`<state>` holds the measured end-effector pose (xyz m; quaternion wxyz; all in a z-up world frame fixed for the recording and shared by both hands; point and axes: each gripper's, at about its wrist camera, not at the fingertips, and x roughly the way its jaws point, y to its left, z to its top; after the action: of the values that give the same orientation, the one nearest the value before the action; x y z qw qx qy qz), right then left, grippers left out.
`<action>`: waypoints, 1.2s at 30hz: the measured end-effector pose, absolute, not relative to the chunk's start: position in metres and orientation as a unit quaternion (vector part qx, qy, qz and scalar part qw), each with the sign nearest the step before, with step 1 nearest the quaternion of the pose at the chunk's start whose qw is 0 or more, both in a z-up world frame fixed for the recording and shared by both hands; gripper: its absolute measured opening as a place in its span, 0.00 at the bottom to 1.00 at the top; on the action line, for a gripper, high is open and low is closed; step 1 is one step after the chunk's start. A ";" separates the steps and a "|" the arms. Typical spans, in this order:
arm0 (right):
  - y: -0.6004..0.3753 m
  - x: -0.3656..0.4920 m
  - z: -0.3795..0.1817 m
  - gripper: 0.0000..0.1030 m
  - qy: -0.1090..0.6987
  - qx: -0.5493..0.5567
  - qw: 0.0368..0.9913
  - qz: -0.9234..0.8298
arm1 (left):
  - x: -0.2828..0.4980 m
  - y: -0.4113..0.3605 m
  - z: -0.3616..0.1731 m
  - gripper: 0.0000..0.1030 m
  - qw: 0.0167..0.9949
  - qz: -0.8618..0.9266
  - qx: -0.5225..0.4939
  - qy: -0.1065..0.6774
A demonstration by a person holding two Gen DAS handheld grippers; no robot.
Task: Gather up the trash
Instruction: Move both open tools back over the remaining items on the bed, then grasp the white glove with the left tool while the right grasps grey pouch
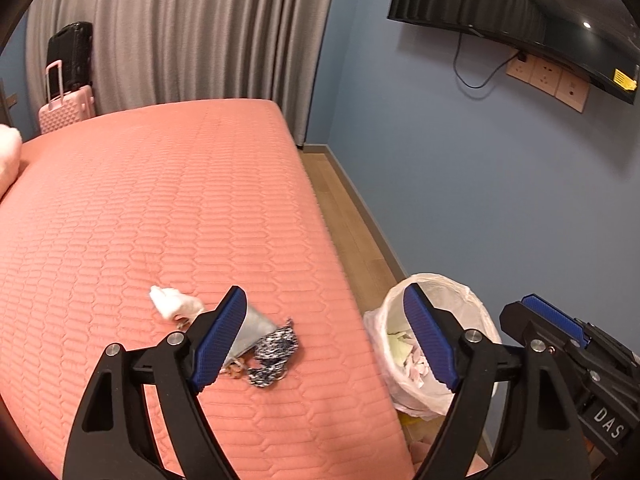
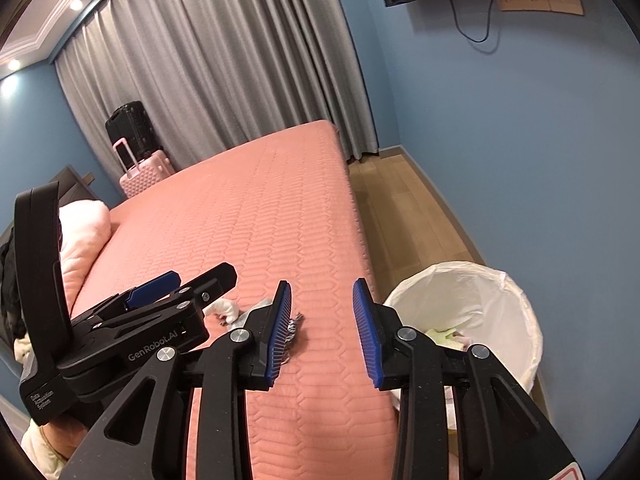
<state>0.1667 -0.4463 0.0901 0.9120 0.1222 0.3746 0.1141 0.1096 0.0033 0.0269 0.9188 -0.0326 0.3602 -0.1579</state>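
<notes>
We hold two grippers over the near corner of a pink quilted bed (image 1: 160, 208). Our left gripper (image 1: 326, 336) has its blue pads spread wide with nothing between them; its left pad stands in front of the trash on the bed and its right pad in front of the bin. Our right gripper (image 2: 322, 332) has its pads parted by a moderate gap, also with nothing in it, above the bed's edge. Trash on the bed, near the edge: one crumpled white tissue (image 1: 174, 304); just right of it a grey shiny wrapper (image 1: 258, 326), partly hidden behind the left pad; touching that, a crumpled black-and-white patterned scrap (image 1: 276, 354); some small brownish bits beneath, too small to name. On the wooden floor (image 1: 352, 216), just beside the bed corner, a bin (image 2: 480, 304) lined with a white plastic bag, holding pale yellowish and pinkish scraps. Elsewhere: a pale pillow (image 2: 86, 240) at the far left of the bed, a pink suitcase (image 2: 146, 172) with a black suitcase (image 2: 130, 128) behind it, grey curtains (image 2: 224, 72), a blue wall (image 1: 460, 168), and a wall-mounted television (image 1: 500, 12) above a row of sockets (image 1: 548, 80).
</notes>
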 end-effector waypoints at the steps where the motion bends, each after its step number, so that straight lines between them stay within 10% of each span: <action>1: -0.441 0.167 0.089 0.31 0.377 0.121 0.911 0.118 | 0.110 0.008 0.025 0.75 0.919 -0.155 -0.035 0.362; 36: -0.296 0.269 -0.058 0.38 0.511 0.083 0.838 0.174 | 0.218 0.142 -0.101 0.81 0.866 -0.023 -0.148 0.477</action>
<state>0.2691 -0.2956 -0.0576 0.8377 0.0830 0.5110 0.1741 0.2184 0.1418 -0.1012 0.8658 -0.1481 0.4774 -0.0228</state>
